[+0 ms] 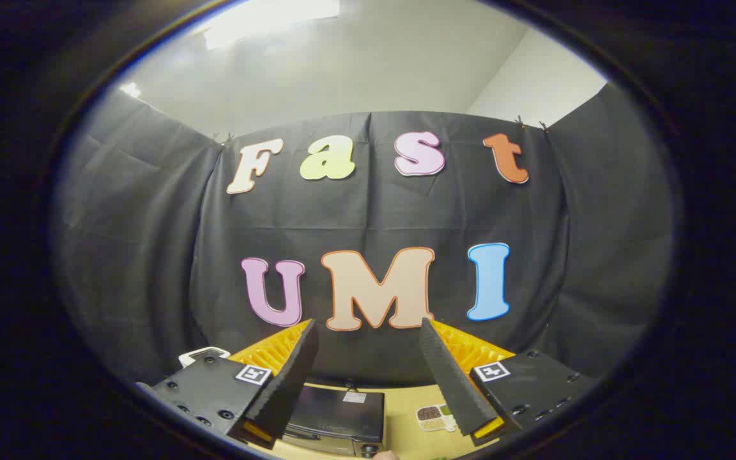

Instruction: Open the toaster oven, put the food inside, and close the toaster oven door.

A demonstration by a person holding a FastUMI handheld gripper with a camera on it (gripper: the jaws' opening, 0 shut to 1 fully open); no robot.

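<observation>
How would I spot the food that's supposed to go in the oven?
Start at the light wooden tabletop below the black cloth wall. A dark, boxy toaster oven sits on it, seen between the open fingers of the hand-held gripper. Right beside the oven lies a small flat white tray of food, the only pale item there, holding brown and green portions.

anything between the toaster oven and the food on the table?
Nothing: bare table separates toaster oven from food, seen in the gripper view between the open tongs.

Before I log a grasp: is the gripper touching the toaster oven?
Apart. The gripper view shows the gripper open and raised, fingers spread on nothing, with the toaster oven well below on the table.
</observation>
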